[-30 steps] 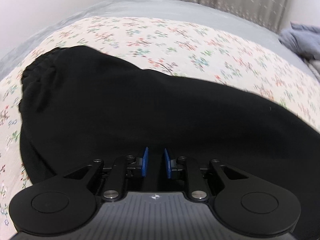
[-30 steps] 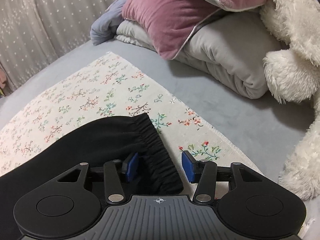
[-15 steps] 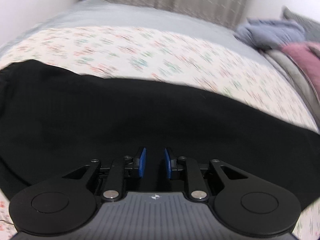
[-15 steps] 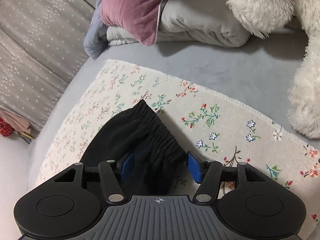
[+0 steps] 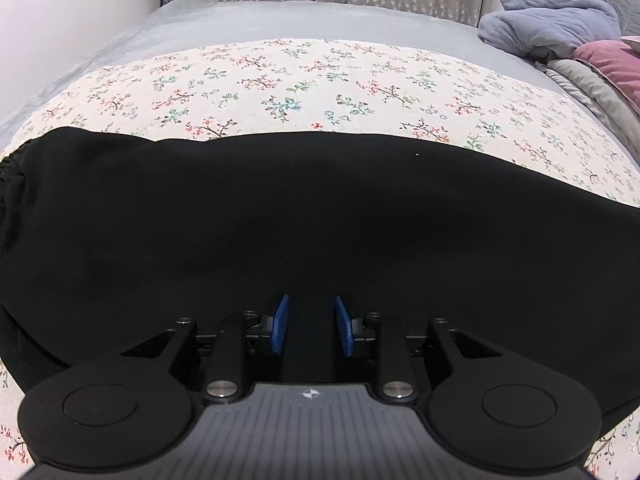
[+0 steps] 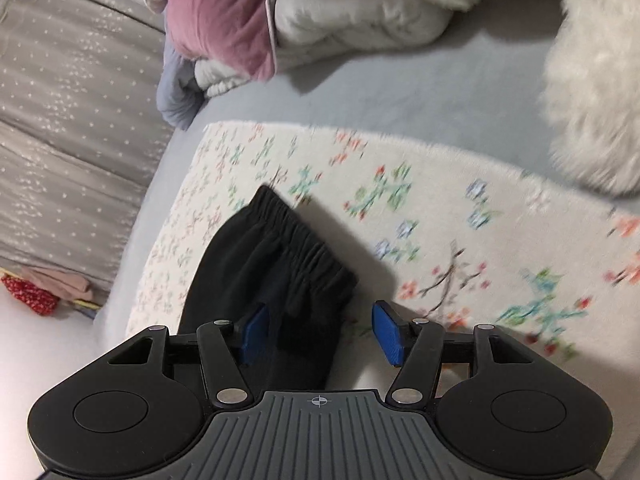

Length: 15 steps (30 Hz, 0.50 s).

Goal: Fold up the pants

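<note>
Pants (image 5: pixel 304 216) spread black across the floral cloth (image 5: pixel 320 80) on the bed (image 5: pixel 280 20).
My left fingers (image 5: pixel 310 330) stand parted over the fabric, gripping nothing; my right fingers (image 6: pixel 322 334) are spread wide around the gathered cuff (image 6: pixel 296 236), not pinching it.

The left gripper (image 5: pixel 311 326) sits low over the black pants (image 5: pixel 320 220), its blue pads (image 5: pixel 280 324) parted by a narrow gap with dark cloth between and beneath them; whether they pinch it cannot be told. The right gripper (image 6: pixel 322 334) hangs above the pants' elastic cuff end, jaws spread wide, its left pad against the fabric and its right pad clear of it.
</note>
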Available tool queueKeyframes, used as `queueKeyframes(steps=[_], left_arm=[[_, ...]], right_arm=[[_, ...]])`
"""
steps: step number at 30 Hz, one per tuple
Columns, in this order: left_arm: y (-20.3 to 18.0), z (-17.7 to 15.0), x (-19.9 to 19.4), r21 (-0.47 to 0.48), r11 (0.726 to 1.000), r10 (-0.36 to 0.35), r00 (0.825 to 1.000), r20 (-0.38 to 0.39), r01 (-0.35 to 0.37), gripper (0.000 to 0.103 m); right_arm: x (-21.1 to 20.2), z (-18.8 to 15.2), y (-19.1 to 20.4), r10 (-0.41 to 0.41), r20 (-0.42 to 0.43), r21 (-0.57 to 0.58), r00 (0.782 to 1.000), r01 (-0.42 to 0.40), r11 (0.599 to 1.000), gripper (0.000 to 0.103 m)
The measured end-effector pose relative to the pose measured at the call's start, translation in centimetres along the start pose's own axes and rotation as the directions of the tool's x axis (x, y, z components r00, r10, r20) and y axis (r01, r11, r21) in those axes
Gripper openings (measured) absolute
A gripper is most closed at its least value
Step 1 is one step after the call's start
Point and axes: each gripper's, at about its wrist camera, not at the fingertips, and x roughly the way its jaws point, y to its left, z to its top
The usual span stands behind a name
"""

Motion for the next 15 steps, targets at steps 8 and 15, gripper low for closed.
queueKeyframes(steps=[8, 15], left_arm=[[2.1, 1.1, -0.2, -0.057, 0.996, 0.072, 0.997, 0.029, -0.070, 0.048], [12.0, 1.4, 0.7, -0.257, 0.917, 0.306, 0.951, -0.039, -0.306, 0.048]], right_arm=[[1.8, 0.0, 1.8, -0.043, 0.026, -0.074, 0.999, 0.044, 0.996, 0.058], [2.6, -0.1, 2.4, -0.061, 0.053, -0.082, 0.997, 0.065, 0.994, 0.060]])
